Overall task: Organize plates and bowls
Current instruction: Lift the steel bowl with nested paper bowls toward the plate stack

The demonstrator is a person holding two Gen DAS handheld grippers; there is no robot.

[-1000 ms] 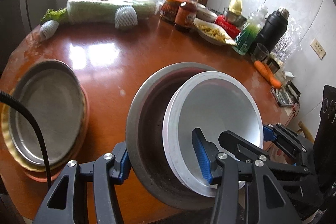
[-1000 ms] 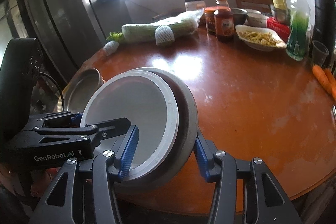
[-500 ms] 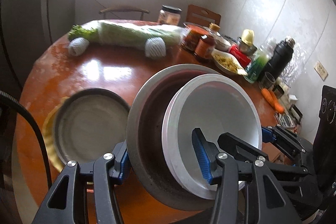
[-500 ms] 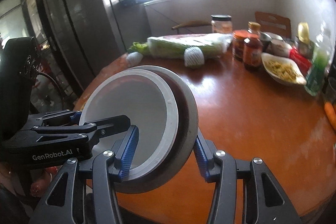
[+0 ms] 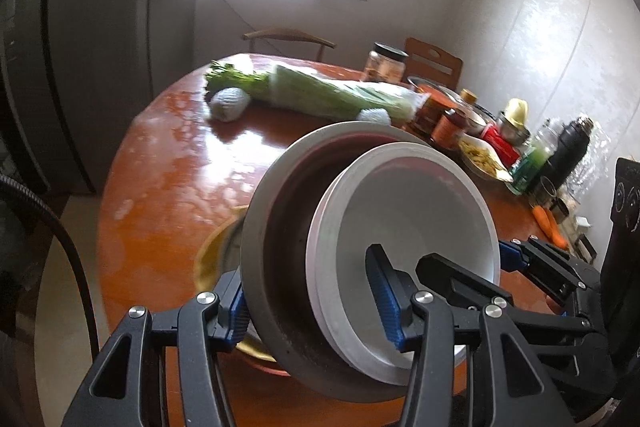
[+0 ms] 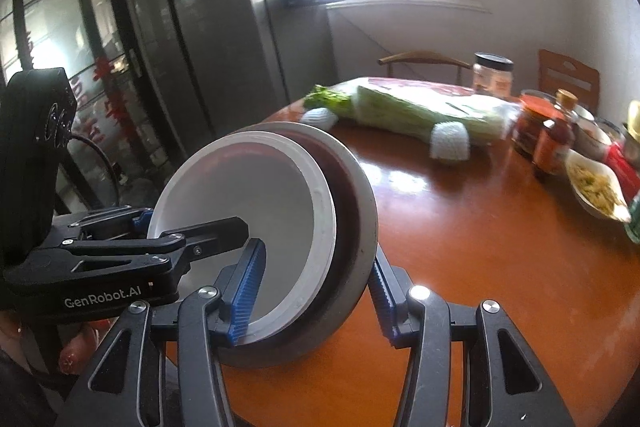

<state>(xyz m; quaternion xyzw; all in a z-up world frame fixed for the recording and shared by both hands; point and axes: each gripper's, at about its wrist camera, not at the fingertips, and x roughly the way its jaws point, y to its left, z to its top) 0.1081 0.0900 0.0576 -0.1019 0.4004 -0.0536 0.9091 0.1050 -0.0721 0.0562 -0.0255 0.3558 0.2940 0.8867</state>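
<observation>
A white bowl (image 5: 420, 211) sits nested inside a larger grey bowl (image 5: 276, 227), tilted and lifted off the round wooden table (image 5: 168, 187). My left gripper (image 5: 310, 307) is shut across the near rims of both bowls, one blue pad outside the grey wall and one inside the white bowl. My right gripper (image 6: 316, 291) clamps the same stack from the other side, with the white bowl (image 6: 256, 195) and grey bowl (image 6: 356, 203) between its pads. Each gripper shows in the other's view: the right gripper (image 5: 468, 263), the left gripper (image 6: 192, 225). A plate stack (image 5: 218, 251) peeks out under the bowls.
Wrapped cabbage (image 5: 332, 95) and netted fruit (image 5: 230, 103) lie at the table's far side. Jars, bottles, a dish of food (image 6: 596, 187) and carrots (image 5: 548, 225) crowd the right edge. A dark fridge (image 6: 200, 47) and chairs stand beyond the table.
Both grippers have carried the bowl stack up and to the left. It now hangs over the plate stack, which was in plain sight before. Grip unchanged.
</observation>
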